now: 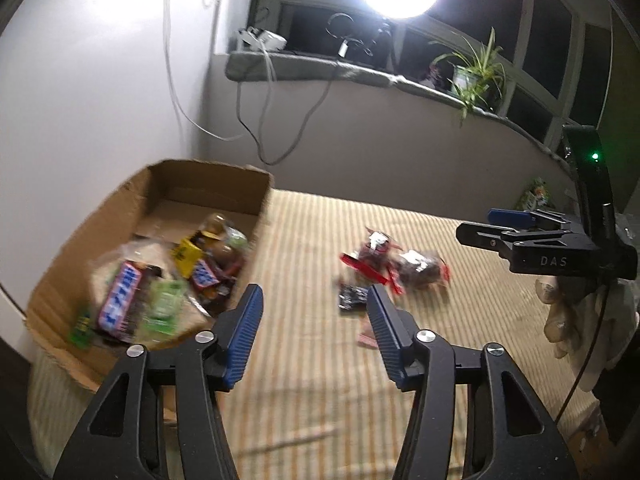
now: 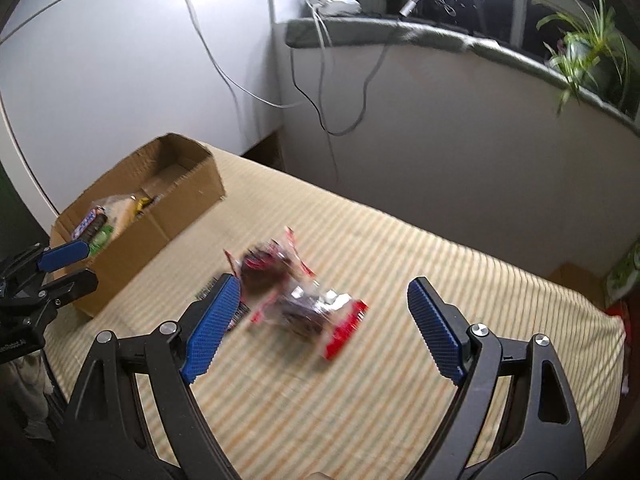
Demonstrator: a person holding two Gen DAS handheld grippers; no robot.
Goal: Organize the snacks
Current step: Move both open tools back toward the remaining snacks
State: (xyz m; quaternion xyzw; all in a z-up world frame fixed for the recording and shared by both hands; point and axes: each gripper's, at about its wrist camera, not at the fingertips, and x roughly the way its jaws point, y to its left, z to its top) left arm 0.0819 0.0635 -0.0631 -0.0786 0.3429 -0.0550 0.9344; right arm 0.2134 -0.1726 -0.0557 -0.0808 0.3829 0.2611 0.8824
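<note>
Both claws hang spread with nothing between their blue pads: the left claw (image 1: 314, 316) sits just off the near corner of the cardboard box (image 1: 248, 196), and the right claw (image 2: 324, 320) gapes wider over the striped surface (image 2: 360, 400). Ahead of the right claw lie two red-trimmed clear snack packets (image 2: 312, 304), touching each other, with a small dark wrapper (image 1: 352, 298) just beside them. The box already holds a heap of snack bars (image 1: 120, 304) and wrapped snacks.
</note>
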